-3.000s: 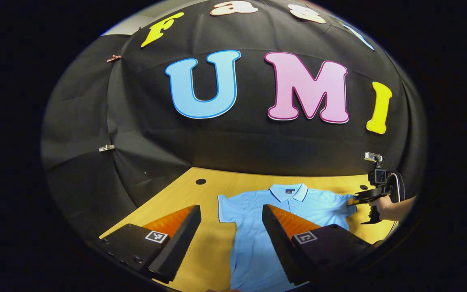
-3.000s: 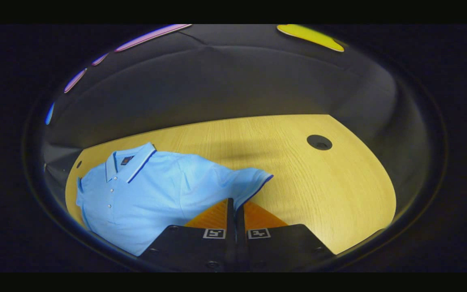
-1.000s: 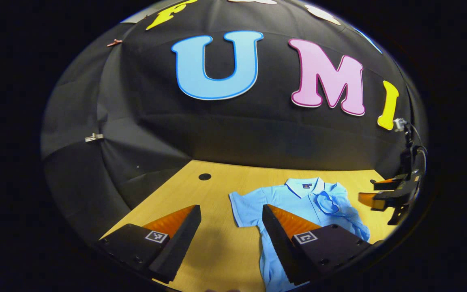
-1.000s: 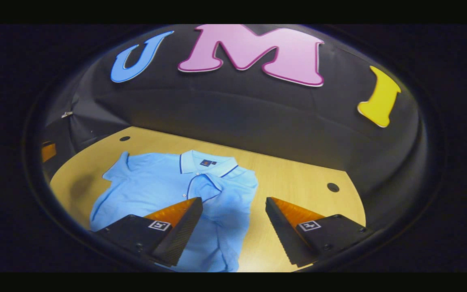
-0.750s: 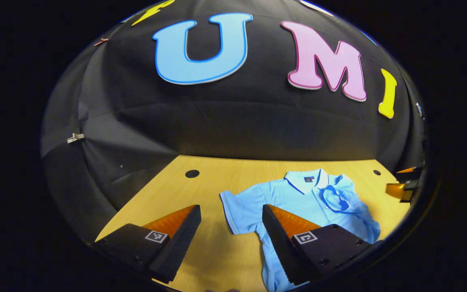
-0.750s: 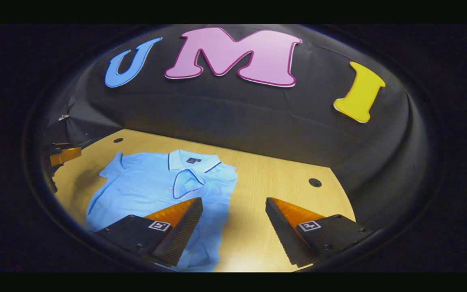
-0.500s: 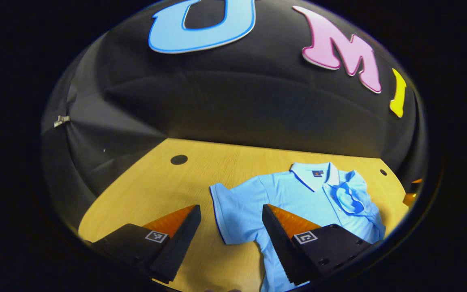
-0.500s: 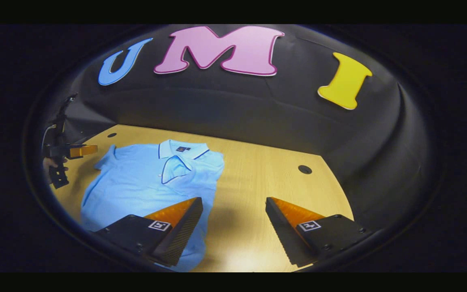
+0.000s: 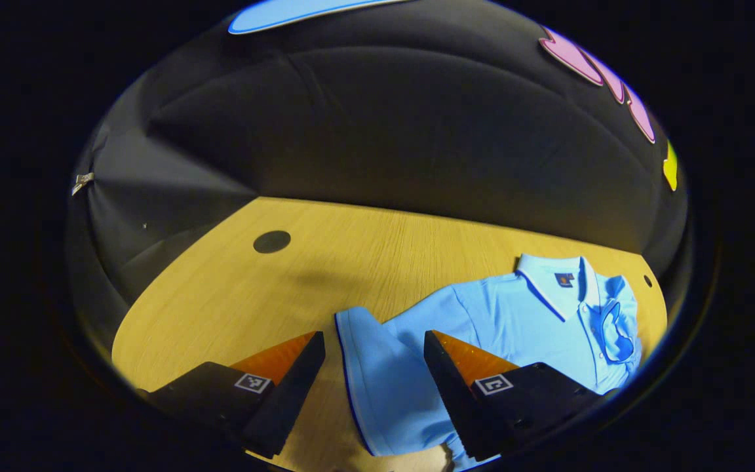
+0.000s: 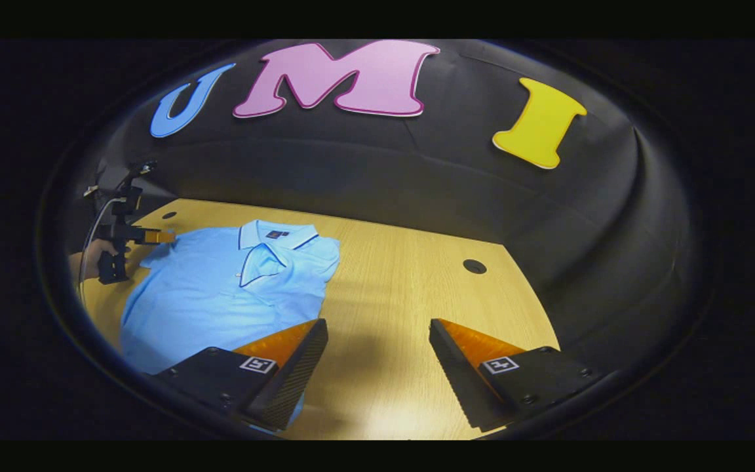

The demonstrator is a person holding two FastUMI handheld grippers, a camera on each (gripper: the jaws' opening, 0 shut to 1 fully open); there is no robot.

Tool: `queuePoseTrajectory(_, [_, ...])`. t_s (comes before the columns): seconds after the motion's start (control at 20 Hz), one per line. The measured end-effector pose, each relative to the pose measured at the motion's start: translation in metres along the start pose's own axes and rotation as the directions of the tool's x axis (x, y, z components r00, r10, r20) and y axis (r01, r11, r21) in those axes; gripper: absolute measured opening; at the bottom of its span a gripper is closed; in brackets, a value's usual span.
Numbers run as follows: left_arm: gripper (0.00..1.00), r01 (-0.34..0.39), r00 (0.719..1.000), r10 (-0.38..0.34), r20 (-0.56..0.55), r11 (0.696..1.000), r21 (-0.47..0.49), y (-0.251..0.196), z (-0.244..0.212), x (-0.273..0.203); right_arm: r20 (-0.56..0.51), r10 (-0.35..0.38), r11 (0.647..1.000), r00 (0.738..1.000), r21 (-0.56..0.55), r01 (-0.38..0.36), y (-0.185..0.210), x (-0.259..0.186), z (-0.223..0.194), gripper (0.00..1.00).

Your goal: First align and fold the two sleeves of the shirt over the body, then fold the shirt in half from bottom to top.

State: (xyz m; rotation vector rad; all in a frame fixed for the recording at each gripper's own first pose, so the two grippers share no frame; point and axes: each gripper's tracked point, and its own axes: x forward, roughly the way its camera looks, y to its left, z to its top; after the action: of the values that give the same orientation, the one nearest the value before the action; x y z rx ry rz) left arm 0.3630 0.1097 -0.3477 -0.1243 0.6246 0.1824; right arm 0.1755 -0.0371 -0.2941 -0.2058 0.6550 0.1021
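A light blue polo shirt lies flat on the wooden table, collar toward the back wall. Its one sleeve is folded over the chest. The other sleeve lies spread out between the fingers of my left gripper, which stands open around it. In the right gripper view the left gripper and the hand holding it sit at that sleeve, at the shirt's far left. My right gripper is open above bare table, to the right of the shirt's hem.
Round holes mark the tabletop. Black cloth walls close the table at the back and sides. Bare wood stretches to the left of the shirt in the left gripper view and to its right in the right gripper view.
The right gripper let go of the sleeve it folded over the chest and drew back. My left gripper moved down and forward until the spread sleeve lies between its open fingers.
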Motion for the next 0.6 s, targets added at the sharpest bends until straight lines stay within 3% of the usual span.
queuePoseTrajectory(0.1, [0.95,-0.016,1.000,0.016,0.003,0.999,0.031,0.000,-0.001,0.005,-0.007,0.009,1.000,1.000,0.020,-0.009,0.002,0.001,-0.002,0.98])
queuePoseTrajectory(0.2, [0.83,0.002,1.000,-0.002,0.000,0.999,0.044,-0.006,0.001,0.005,-0.014,0.017,0.999,1.000,0.032,-0.016,0.005,0.003,-0.004,0.98])
queuePoseTrajectory(0.25, [0.82,0.022,1.000,-0.022,-0.003,0.998,0.051,-0.010,0.001,0.006,-0.015,0.018,0.999,1.000,0.036,-0.018,0.005,0.002,-0.005,0.98])
queuePoseTrajectory(0.4, [0.23,0.042,0.999,-0.042,0.004,0.997,0.066,-0.025,0.002,0.006,-0.024,0.027,0.998,0.999,0.050,-0.025,0.006,0.002,-0.014,0.98])
queuePoseTrajectory(0.45, [0.14,0.035,0.999,-0.035,0.007,0.997,0.068,-0.027,0.002,0.006,-0.029,0.030,0.998,0.999,0.058,-0.029,0.006,0.001,-0.016,0.98])
queuePoseTrajectory(0.6, [0.07,0.004,1.000,-0.004,0.004,0.996,0.094,-0.025,0.004,0.002,-0.022,0.033,0.997,0.999,0.076,-0.031,0.005,0.000,-0.016,0.98])
